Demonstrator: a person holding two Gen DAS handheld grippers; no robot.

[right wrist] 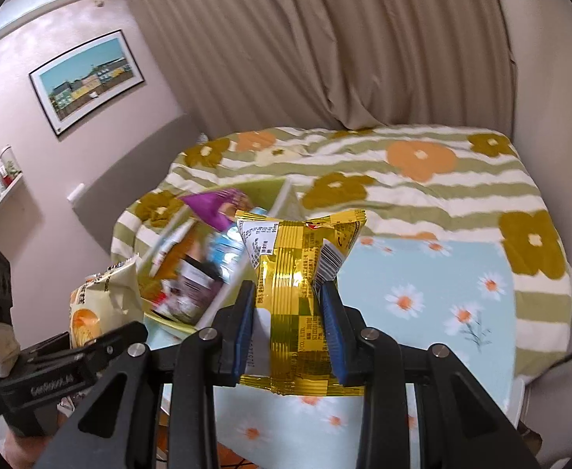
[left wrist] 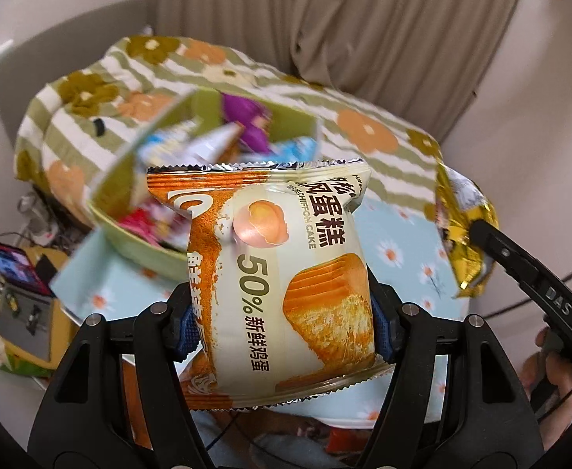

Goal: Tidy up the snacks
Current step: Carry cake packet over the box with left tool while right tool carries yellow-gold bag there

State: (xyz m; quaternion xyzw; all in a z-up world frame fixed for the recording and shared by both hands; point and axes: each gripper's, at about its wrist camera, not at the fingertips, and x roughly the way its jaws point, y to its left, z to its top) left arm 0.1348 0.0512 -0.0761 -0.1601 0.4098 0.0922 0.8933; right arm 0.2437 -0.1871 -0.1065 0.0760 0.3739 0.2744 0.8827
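1. Left wrist view: left gripper point(left wrist: 282, 324) clamped on a cake pack point(left wrist: 274, 273), blue pads point(left wrist: 186, 328) pressing both sides, pack upright and filling the centre.
2. Beyond it, at 11 o'clock, a green box point(left wrist: 137, 234) blurred, full of mixed snacks, a purple bag point(left wrist: 246, 121) at its far end.
3. At 3 o'clock, a gold pack point(left wrist: 463, 234) in the right gripper point(left wrist: 481, 250), only one black finger showing.
4. Under everything, a floral bedspread point(left wrist: 364, 133).
5. Right wrist view: right gripper point(right wrist: 291, 324) shut tight on the gold pack point(right wrist: 293, 285), barcode side facing the camera.
6. At 10 o'clock, the box point(right wrist: 223, 293) just beside the pack, purple bag point(right wrist: 219, 207) inside.
7. At 9 o'clock, the cake pack point(right wrist: 102, 301) held near the box's near corner.
8. Bedspread point(right wrist: 422, 164) behind; a framed picture point(right wrist: 86, 78) on the wall at 10 o'clock.
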